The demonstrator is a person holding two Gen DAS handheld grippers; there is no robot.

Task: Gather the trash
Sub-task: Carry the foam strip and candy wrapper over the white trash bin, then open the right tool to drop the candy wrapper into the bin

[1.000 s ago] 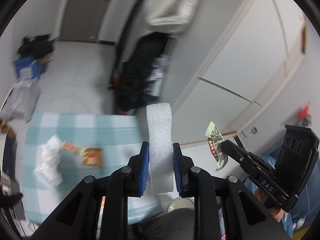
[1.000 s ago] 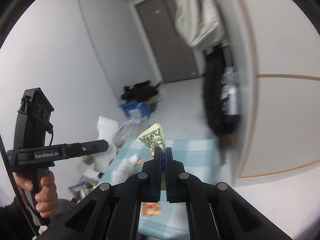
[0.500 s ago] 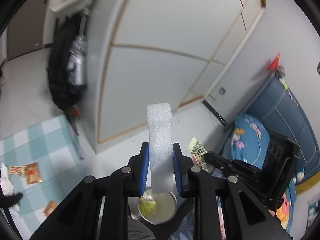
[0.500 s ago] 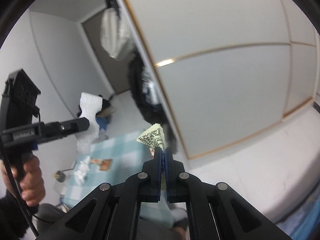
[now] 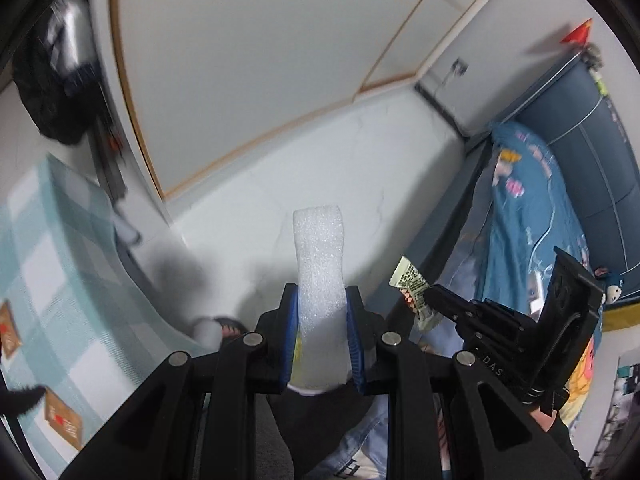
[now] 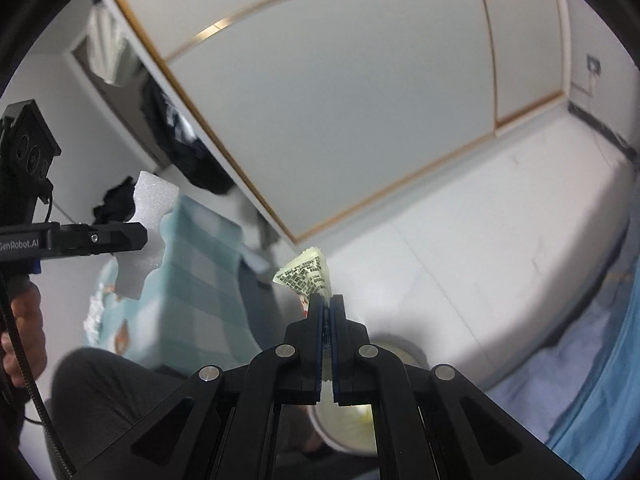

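My left gripper [image 5: 321, 300] is shut on a white foam strip [image 5: 320, 256] that stands up between its blue pads; the strip also shows in the right wrist view [image 6: 146, 220]. My right gripper [image 6: 327, 304] is shut on a pale yellow-green printed wrapper [image 6: 306, 274], which also shows in the left wrist view [image 5: 412, 284]. Both are held in the air above the floor. A round white bin [image 6: 396, 354] with yellowish contents sits below the right gripper, mostly hidden by its fingers.
A table with a teal checked cloth [image 5: 52, 264] holds several small wrappers [image 5: 62, 426] at the left. White wardrobe doors [image 6: 340, 112] stand ahead. A bed with blue bedding [image 5: 532, 216] is at the right. My lap [image 6: 112, 396] is below.
Both grippers have swung right and downward, away from the table toward the floor beside the bed. The bin has come under the right gripper. Both still hold their pieces.
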